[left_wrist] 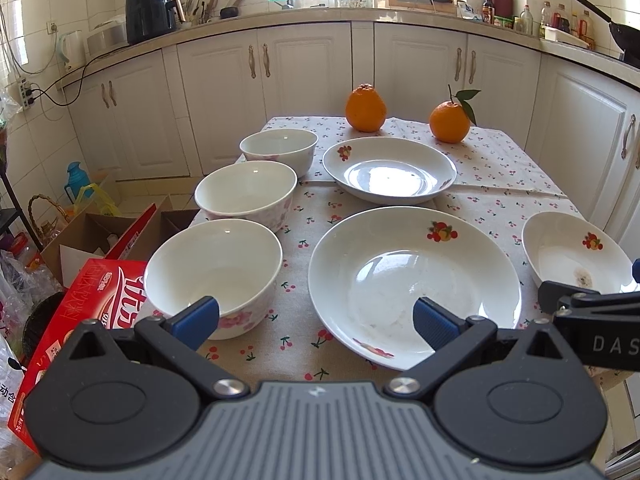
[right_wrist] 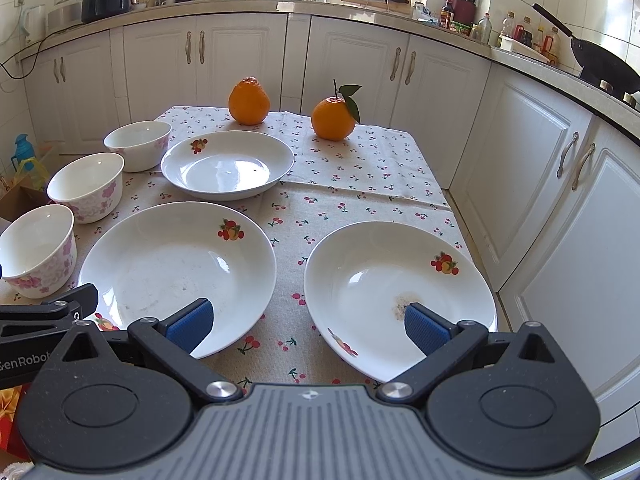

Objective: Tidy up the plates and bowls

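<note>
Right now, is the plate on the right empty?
Empty of food, but not clean: the right plate shows a brownish dried stain near its centre, just ahead of the open right tool.

Near rim of the centre plate (left_wrist: 412,280) hidden behind a blue fingertip (left_wrist: 434,322); right-hand plate (left_wrist: 572,252) partly covered by the other gripper's black arm (lower edge unseen); nearest bowl (right_wrist: 38,250) cut off by the frame's left edge; red carton (left_wrist: 80,320) partly hidden, its print too distorted to read.
</note>
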Demonstrator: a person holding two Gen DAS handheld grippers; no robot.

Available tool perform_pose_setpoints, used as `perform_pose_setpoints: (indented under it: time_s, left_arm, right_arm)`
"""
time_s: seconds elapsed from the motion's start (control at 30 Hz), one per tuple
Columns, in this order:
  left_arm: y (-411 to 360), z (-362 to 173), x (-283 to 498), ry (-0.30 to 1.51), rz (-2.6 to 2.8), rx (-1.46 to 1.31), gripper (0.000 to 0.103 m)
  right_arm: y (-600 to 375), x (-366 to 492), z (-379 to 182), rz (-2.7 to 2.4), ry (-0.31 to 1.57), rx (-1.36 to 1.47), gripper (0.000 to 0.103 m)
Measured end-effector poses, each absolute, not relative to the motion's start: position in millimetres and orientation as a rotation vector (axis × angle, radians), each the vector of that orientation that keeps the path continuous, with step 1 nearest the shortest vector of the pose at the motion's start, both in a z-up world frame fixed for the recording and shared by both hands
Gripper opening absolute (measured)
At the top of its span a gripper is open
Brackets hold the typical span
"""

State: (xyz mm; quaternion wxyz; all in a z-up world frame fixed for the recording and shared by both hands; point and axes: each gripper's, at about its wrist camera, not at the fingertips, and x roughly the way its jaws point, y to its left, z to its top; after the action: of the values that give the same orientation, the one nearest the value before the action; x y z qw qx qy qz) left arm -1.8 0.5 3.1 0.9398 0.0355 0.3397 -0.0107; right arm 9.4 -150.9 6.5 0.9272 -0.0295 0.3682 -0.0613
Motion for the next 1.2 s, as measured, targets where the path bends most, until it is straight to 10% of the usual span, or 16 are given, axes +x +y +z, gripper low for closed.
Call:
perform_pose_setpoints:
  time_s: [1.2]
  left_arm:
    - [-4.5, 7.2, 1.6, 0.671, -0.046, 0.076, 0.102]
  right_arm:
    - [-157.1, 9.8, 12.0, -0.103, 0.736, -0.058, 0.103]
